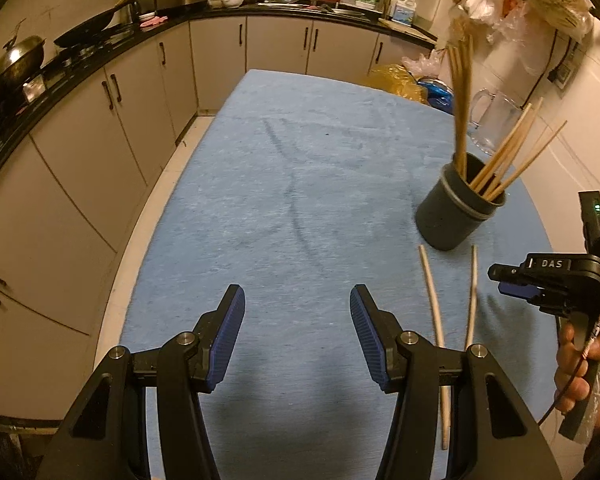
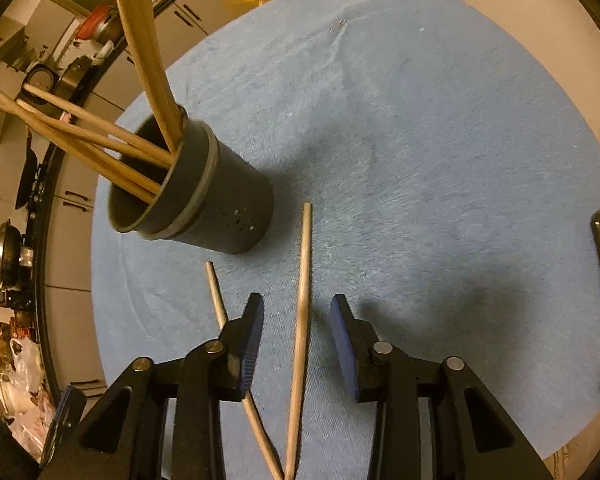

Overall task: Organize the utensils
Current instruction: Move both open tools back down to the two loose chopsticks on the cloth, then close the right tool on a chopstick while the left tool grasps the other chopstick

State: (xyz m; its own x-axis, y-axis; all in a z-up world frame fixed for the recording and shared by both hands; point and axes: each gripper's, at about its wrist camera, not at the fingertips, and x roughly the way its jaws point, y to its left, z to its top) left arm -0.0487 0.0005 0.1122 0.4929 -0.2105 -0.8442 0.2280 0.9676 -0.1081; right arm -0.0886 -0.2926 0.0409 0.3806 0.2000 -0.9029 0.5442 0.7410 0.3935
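With its jaws spread over the nearer chopstick (image 2: 303, 300), the right gripper (image 2: 296, 320) should centre, then close gently; left gripper (image 1: 297, 312) idles released.

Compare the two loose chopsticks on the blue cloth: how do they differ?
The right chopstick lies between the open right claw's fingers; the left chopstick passes under its left finger. The right one's tip reaches nearer the dark holder. Both are pale wood, flat on the cloth, converging toward the camera.
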